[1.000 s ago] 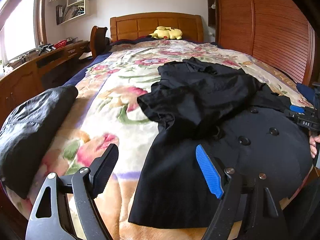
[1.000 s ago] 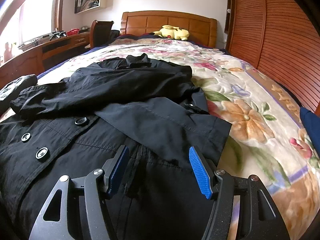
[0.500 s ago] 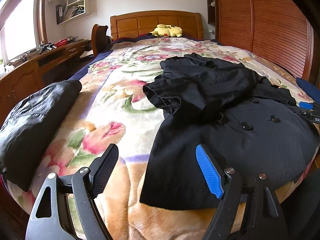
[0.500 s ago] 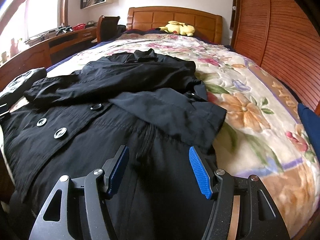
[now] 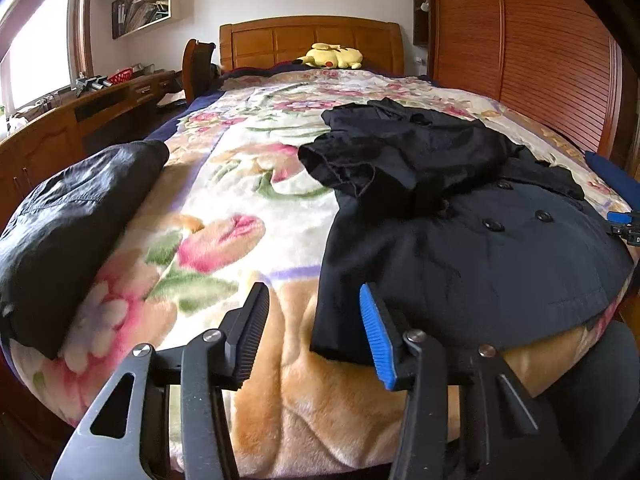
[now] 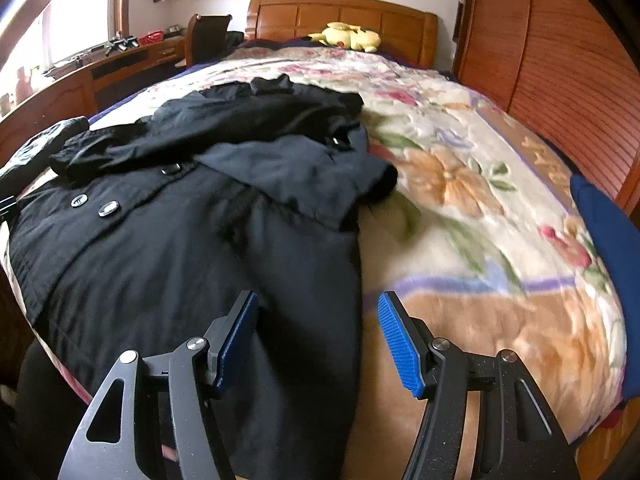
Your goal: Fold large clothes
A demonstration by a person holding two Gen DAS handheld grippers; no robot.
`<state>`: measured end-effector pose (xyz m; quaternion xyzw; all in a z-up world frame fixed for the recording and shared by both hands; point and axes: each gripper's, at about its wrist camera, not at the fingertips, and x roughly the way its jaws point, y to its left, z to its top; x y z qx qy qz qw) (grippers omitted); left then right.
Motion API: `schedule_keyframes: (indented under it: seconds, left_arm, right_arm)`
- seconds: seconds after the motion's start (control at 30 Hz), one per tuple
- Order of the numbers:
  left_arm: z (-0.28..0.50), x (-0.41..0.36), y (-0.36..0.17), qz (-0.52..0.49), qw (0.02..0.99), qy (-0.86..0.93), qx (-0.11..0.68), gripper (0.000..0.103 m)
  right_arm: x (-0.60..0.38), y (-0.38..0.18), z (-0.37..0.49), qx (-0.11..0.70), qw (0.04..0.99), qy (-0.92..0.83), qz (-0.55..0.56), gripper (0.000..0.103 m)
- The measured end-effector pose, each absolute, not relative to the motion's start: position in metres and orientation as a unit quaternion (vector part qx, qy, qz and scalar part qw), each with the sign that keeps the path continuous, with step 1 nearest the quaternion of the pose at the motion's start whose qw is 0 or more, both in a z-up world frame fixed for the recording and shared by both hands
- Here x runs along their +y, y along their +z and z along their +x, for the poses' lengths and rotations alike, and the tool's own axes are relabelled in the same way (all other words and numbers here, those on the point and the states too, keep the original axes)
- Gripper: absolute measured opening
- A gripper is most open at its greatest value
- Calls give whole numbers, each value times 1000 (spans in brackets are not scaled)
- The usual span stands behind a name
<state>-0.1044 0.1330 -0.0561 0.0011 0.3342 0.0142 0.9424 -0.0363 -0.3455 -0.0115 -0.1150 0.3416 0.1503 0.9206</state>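
A large black buttoned coat lies spread on the floral bedspread, sleeves folded across its chest, hem near the bed's foot. It also shows in the right wrist view. My left gripper is open and empty, just above the bed's foot edge at the coat's lower left hem corner. My right gripper is open and empty, over the coat's lower right hem edge. The right gripper's tip shows at the far right of the left wrist view.
A folded dark garment lies at the bed's left edge. A yellow plush toy sits by the headboard. A wooden desk runs along the left, a wooden slatted wall along the right. A blue item lies at the right edge.
Both grippers have drawn back toward the bed's foot and apart: the left has shifted left of the coat's hem corner, the right toward its right edge. Both stay open.
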Motion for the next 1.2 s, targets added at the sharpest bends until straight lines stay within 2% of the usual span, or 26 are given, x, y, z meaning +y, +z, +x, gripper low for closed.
schedule_keyframes:
  seconds: [0.4, 0.5, 0.53, 0.6, 0.63, 0.67, 0.7, 0.73, 0.83, 1.2]
  left_arm:
    - [-109, 140, -63, -27, 939, -9, 344, 48]
    - [-108, 142, -64, -46, 936, -29, 346, 35]
    - [-108, 141, -64, -51, 936, -37, 348, 25]
    - [-110, 136, -61, -47, 935, -38, 348, 17]
    - [-111, 133, -59, -38, 937, -37, 347, 12]
    - [-113, 130, -57, -33, 938, -37, 344, 9]
    - [-117, 127, -52, -31, 941, -28, 336, 8]
    - [-120, 127, -49, -32, 943, -28, 331, 6]
    - [-136, 119, -34, -22, 953, -34, 301, 5]
    - [-187, 116, 17, -21, 971, -46, 234, 4]
  right_arm:
    - [-355, -15, -57, 364, 908, 185, -95, 64]
    - [-353, -17, -58, 368, 904, 194, -97, 64]
    - [-352, -18, -58, 369, 903, 196, -97, 61]
    - [-350, -19, -57, 370, 902, 199, -98, 55]
    - [-348, -18, -57, 369, 902, 203, -97, 45]
    - [-347, -18, -56, 369, 901, 209, -95, 39]
    - [-346, -17, -56, 367, 901, 211, -95, 24]
    - [-345, -15, -56, 365, 902, 212, -96, 15]
    - [-347, -9, -58, 351, 906, 216, -93, 7]
    - [-372, 54, -95, 246, 940, 229, -51, 5]
